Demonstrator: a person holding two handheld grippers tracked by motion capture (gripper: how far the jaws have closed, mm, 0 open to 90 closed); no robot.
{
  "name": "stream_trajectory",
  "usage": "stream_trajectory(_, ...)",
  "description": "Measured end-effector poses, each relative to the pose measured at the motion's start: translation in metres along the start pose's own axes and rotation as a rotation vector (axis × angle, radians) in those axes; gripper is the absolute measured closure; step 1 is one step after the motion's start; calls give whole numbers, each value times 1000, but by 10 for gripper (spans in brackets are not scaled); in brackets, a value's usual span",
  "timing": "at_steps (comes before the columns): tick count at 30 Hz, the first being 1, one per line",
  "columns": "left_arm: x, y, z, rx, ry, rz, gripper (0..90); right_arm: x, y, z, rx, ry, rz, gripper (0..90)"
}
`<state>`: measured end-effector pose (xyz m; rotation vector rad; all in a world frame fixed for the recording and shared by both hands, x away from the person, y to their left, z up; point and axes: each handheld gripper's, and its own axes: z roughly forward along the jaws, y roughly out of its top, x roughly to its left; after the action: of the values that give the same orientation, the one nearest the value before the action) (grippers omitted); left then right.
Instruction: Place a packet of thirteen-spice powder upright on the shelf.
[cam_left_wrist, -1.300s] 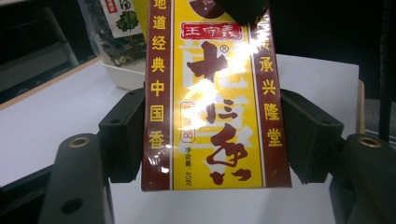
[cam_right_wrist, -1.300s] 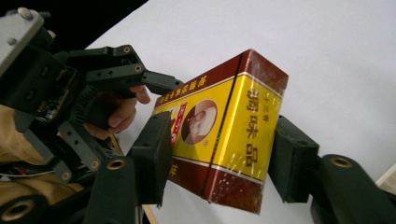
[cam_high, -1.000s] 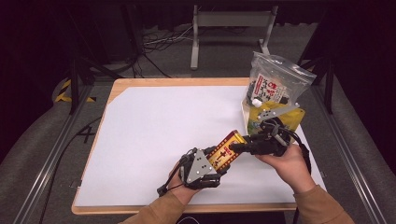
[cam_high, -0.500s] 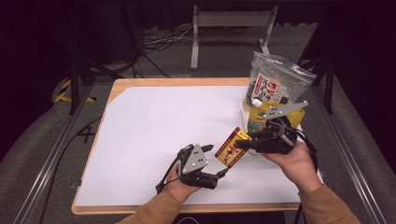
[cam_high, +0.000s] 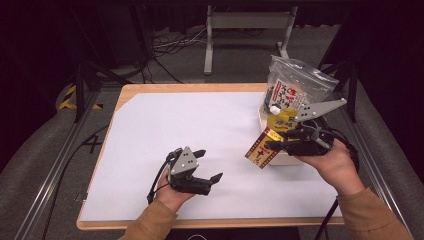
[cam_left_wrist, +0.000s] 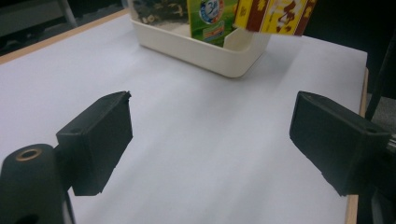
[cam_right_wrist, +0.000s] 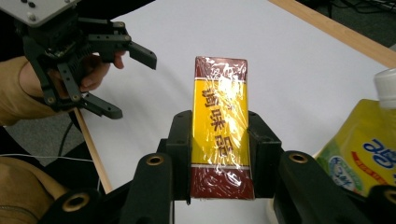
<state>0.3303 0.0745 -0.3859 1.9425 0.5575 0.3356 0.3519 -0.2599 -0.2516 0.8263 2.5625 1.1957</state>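
Red-and-yellow wrapped box (cam_right_wrist: 219, 126) clamped in right gripper (cam_high: 285, 146) beside cream tray (cam_high: 280, 159); left gripper (cam_high: 207, 165) jaws just opened, empty.

Looking like a lab setup: white-covered table (cam_high: 165, 130) sitting among dark curtains, floor cables (cam_high: 175, 45), metal frame legs (cam_high: 245, 25).

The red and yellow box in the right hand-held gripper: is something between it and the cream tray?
Nothing visible blocks it. The red and yellow box hangs at the near rim of the cream tray, which already holds a yellow pouch and a clear bag.
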Motion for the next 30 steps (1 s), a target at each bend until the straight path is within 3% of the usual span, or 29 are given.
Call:
stream_trajectory(6, 11, -4, -16, 35, 26, -8, 134, -6, 3, -6, 16, -17, -27, 680)
stream_trajectory(17, 30, -9, -41, 46, 55, -50, 129, -19, 4, -16, 50, -53, -104, 679)
stream_trajectory(22, 38, -11, -50, 44, 75, -66, 127, -26, 5, -20, 71, -64, -201, 679)
stream_trajectory(27, 47, -14, -59, 34, 94, -88, 127, -34, 6, -22, 94, -46, -243, 678)
stream_trajectory(29, 51, -15, -62, 30, 104, -95, 128, -43, 6, -22, 108, 4, -248, 678)
stream_trajectory(30, 52, -16, -63, 25, 108, -99, 128, -45, 5, -22, 110, 0, -253, 678)
